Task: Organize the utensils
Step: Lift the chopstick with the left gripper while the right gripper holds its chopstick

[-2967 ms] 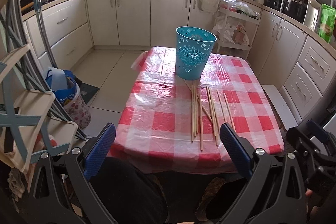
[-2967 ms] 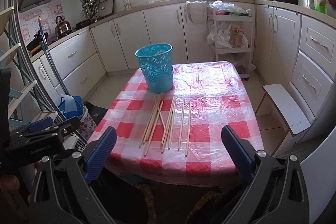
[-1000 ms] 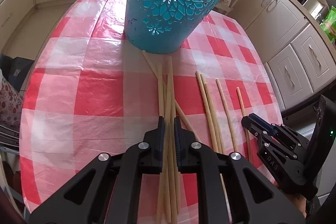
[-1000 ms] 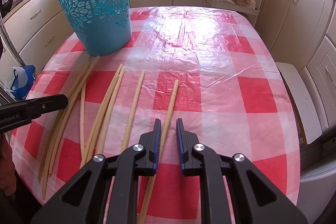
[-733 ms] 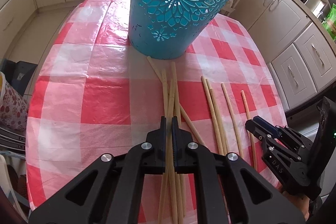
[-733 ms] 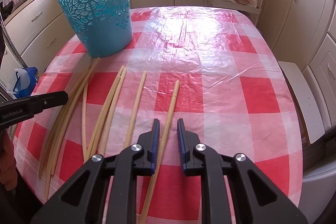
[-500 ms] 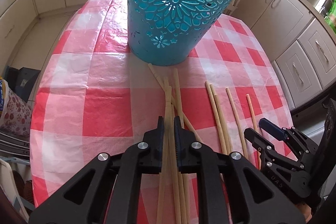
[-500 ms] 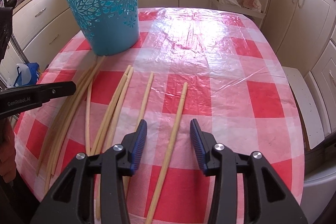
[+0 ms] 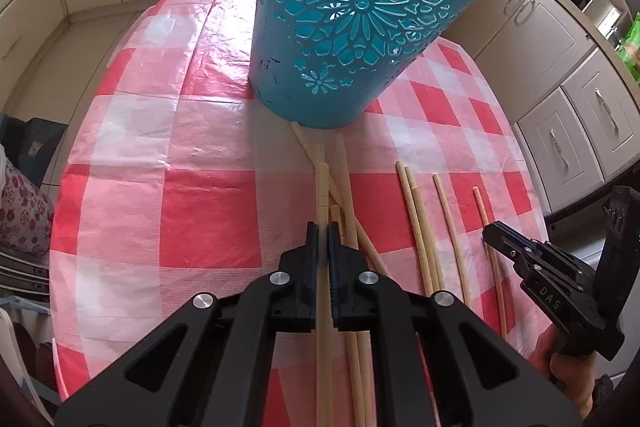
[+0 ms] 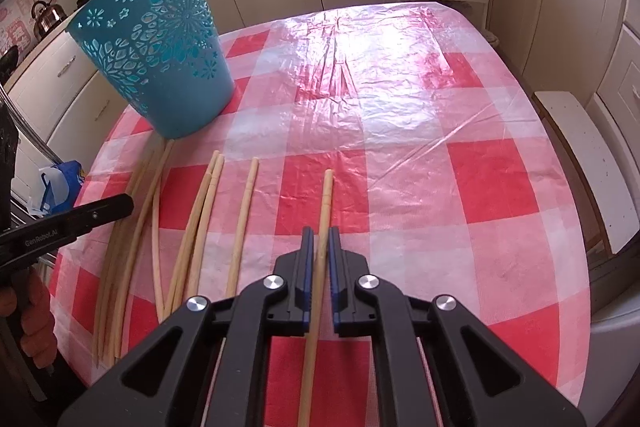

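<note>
Left stick (image 9: pixel 322 195) sits clamped in the left tool (image 9: pixel 322 239), closed tight on it. It looks raised a bit off the pile (image 9: pixel 348 211) below; can't confirm full clearance. Long axis runs straight ahead along the tool's fingers, far tip aimed at the base of the bin (image 9: pixel 352 27), near end trailing back under the tool body.

Right stick (image 10: pixel 325 211) is between the right tool's (image 10: pixel 319 247) jaws, which have just been closing. Small gap shows on the right pad, so can't tell if the pads actually press. It appears to lie flat on the table (image 10: pixel 460 187), rightmost of the row, apart from its neighbour (image 10: pixel 245 211). Axis is roughly parallel to the others, far tip pointing away across the table, slightly right.

Risks, my read:
- Both grips are well back from the far tip, thin round stick, narrow pads: it can pivot or droop on lift, then miss the bin rim.
- Right tool may lift with a loose hold: stick slips out, rolls on the slick plastic cloth, maybe off the near edge.
- Left lift can drag crossing sticks in the pile and scatter them.
- Bin is light and openwork: a tip poking the wall can snag a cutout or tip it over.
- Both tools head for one bin: clash likely.
</note>
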Available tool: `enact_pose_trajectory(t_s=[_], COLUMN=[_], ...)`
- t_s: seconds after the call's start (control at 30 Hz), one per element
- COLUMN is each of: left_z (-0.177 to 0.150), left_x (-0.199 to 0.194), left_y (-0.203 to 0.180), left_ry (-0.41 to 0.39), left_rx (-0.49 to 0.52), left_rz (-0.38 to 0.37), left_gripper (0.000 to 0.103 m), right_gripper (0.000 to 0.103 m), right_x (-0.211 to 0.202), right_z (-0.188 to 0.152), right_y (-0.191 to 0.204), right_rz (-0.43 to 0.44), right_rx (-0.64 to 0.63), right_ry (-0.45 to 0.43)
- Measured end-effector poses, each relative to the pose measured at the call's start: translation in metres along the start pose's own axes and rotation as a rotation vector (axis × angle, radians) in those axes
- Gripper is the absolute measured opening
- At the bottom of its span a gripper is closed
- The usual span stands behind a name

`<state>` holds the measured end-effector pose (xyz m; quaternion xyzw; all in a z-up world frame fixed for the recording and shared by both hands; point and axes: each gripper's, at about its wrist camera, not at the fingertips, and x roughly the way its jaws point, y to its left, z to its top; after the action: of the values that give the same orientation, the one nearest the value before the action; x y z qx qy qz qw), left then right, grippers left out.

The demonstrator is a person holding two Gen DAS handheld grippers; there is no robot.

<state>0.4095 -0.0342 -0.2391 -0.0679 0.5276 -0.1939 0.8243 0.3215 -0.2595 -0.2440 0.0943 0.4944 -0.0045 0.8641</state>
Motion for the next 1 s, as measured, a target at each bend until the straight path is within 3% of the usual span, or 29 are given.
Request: enact_pose_trajectory(t_s=[0.03, 0.13, 0.2, 0.4, 0.47, 0.53, 0.77, 0.9, 1.0], left_z=[0.000, 0.001, 0.002, 0.003, 0.002, -0.002, -0.003, -0.001, 0.002], left_x=[0.001, 0.006, 0.007, -0.006, -0.002, 0.008, 0.007, 0.009, 0.008], left_y=[0.000, 0.002, 0.001, -0.001, -0.004, -0.004, -0.004, -0.003, -0.001], left_ry=[0.003, 0.020, 0.018, -0.012, 0.028, 0.078, 0.078, 0.076, 0.068], left_rx=[-0.001, -0.007, -0.004, 0.012, 0.042, 0.047, 0.041, 0.021, 0.006], left_rz=[0.001, 0.005, 0.009, -0.002, 0.006, 0.006, 0.003, -0.011, -0.025], left_gripper=[0.005, 0.005, 0.005, 0.005, 0.005, 0.005, 0.006, 0.012, 0.025], right_gripper=[0.020, 0.019, 0.006, 0.006, 0.006, 0.006, 0.006, 0.006, 0.006], right_x=[0.002, 0.009, 0.011, 0.007, 0.007, 0.007, 0.005, 0.005, 0.005], right_z=[0.002, 0.007, 0.006, 0.005, 0.006, 0.005, 0.004, 0.004, 0.004], right_y=[0.004, 0.017, 0.023, 0.004, -0.001, 0.001, 0.001, -0.001, -0.001], right_rz=[-0.009, -0.068, -0.101, -0.003, 0.026, 0.022, 0.029, 0.029, 0.030], right_rx=[-0.022, -0.094, -0.141, -0.047, -0.014, -0.017, -0.010, -0.010, -0.007], right_ry=[0.000, -0.002, -0.006, -0.002, 0.001, -0.001, -0.007, -0.007, -0.008])
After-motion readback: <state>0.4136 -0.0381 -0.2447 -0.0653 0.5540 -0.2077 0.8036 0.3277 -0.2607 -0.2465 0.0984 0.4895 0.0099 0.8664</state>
